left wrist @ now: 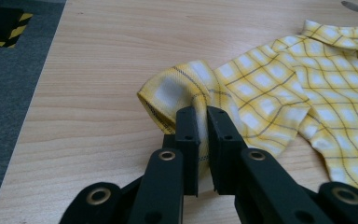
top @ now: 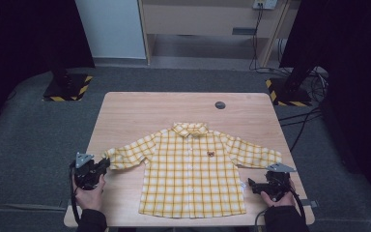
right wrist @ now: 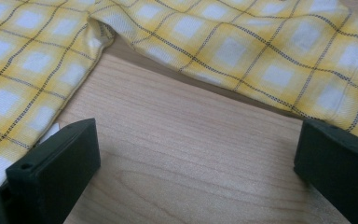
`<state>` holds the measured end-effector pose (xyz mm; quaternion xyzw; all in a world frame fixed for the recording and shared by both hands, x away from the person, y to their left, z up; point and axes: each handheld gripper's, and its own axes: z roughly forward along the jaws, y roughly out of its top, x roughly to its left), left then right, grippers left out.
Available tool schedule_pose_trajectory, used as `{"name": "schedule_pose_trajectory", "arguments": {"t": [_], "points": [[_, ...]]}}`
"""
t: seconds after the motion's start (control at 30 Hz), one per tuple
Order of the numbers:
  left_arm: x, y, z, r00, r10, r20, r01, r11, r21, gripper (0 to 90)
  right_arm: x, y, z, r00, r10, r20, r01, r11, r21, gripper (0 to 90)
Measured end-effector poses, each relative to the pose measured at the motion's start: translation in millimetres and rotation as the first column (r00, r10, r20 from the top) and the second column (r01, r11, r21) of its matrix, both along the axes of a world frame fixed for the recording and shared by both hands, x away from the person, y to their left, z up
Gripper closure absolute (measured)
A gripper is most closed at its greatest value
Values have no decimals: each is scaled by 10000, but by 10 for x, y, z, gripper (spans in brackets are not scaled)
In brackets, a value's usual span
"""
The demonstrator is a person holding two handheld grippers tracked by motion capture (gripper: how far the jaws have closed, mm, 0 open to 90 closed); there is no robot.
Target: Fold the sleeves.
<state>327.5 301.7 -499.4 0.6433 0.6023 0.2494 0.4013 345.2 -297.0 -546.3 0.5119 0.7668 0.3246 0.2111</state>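
On the table [top: 125,108], the left hand-held gripper [left wrist: 203,116] pinches the shirt [top: 193,169] cuff [left wrist: 177,93]; the right hand-held gripper [right wrist: 196,154] gapes.

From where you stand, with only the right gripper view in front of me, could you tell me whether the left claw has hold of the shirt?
Observer: Yes, the left claw is shut on the cuff of one sleeve, with the fabric bunched between its jaws.
Operator: Thank you. How does the rest of the shirt lie?
Observer: The shirt lies flat and front up on the table, collar away from the person, both sleeves spread sideways.
Operator: And where does my right claw sit in relation to it?
Observer: The right claw is open beside the shirt's side seam, just below the other sleeve.
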Motion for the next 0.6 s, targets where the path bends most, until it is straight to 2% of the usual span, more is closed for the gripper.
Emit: {"name": "schedule_pose_trajectory", "arguments": {"t": [0.2, 0.6], "points": [[-19, -61, 63, 9995, -244, 208, 245, 9997, -55, 825, 0, 0, 0, 10000, -2, 0, 2, 10000, -1, 2], [-28, -211, 111, 9964, -785, 332, 789, 9968, -116, 822, 0, 0, 0, 10000, 0, 0, 0, 10000, 0, 2]]}}
